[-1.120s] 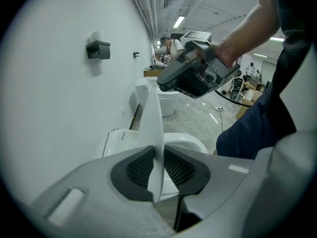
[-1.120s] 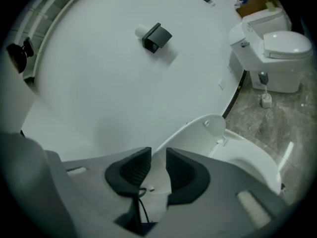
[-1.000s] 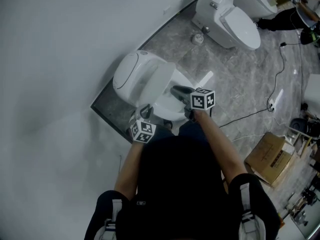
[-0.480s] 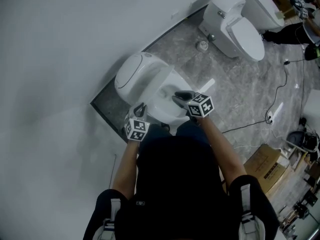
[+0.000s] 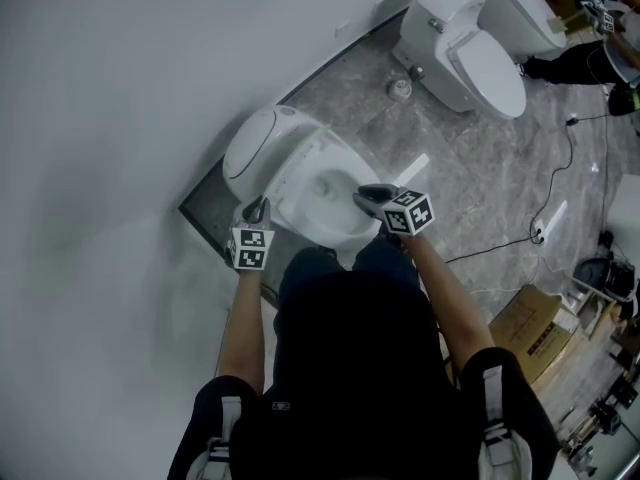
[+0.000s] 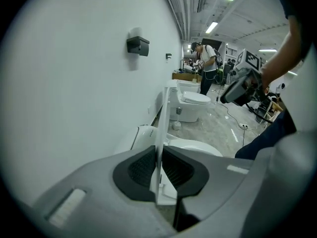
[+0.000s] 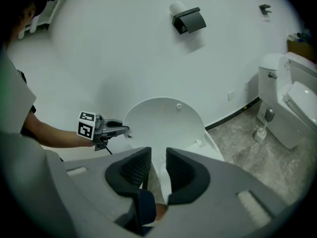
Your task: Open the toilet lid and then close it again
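The person's dark torso fills the bottom of the head view, both forearms reaching up the frame. The left gripper (image 5: 259, 209), left of centre, has just been closing its jaws, and they now pinch the thin edge of the lid (image 7: 163, 128). The right gripper (image 5: 362, 195), right of centre, hangs over the bowl's right rim with its jaws a little apart and nothing clamped; only white porcelain shows through the gap.

The toilet (image 5: 300, 173) sits mid-frame on a grey marbled floor (image 5: 470, 158), backed against a plain white wall (image 5: 120, 88) with a dark strip along its foot. Its long axis runs from the rounded back at upper left to the bowl's front at lower right. The lid stands raised, hinge low and long axis upward, its inner face turned to the right gripper view and its edge to the left gripper view.

Farther off, a cable (image 5: 500, 233) trails over the tiles and a box (image 5: 540, 318) lies at lower right. A second toilet (image 5: 462, 48) stands at upper right. A dark holder (image 7: 188, 20) is fixed high on the wall, and a distant person (image 6: 205, 68) stands down the room.
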The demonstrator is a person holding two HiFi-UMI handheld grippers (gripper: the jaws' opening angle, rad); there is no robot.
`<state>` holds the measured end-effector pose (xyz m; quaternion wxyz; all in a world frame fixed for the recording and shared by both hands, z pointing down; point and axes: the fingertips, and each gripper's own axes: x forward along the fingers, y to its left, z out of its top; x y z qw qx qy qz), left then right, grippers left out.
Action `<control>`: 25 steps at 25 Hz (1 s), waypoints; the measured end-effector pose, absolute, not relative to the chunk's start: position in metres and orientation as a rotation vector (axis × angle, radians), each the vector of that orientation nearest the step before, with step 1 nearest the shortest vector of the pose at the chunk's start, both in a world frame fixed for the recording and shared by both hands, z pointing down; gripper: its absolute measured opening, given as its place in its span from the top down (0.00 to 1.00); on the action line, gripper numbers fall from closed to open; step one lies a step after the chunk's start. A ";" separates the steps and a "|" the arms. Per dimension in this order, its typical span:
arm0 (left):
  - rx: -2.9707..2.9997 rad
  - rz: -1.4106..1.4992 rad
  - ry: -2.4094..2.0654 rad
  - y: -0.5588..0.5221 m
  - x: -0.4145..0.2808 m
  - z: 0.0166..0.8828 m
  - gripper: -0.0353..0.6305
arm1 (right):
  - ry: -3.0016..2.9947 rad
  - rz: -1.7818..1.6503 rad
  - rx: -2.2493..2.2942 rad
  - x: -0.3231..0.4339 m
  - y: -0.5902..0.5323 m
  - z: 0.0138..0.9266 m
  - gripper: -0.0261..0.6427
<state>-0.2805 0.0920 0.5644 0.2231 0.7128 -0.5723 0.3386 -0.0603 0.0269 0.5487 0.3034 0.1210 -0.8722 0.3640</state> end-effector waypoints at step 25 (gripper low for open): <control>1.846 0.911 -1.579 0.063 -0.345 0.588 0.89 | -2.200 1.105 0.554 0.033 0.056 0.570 0.81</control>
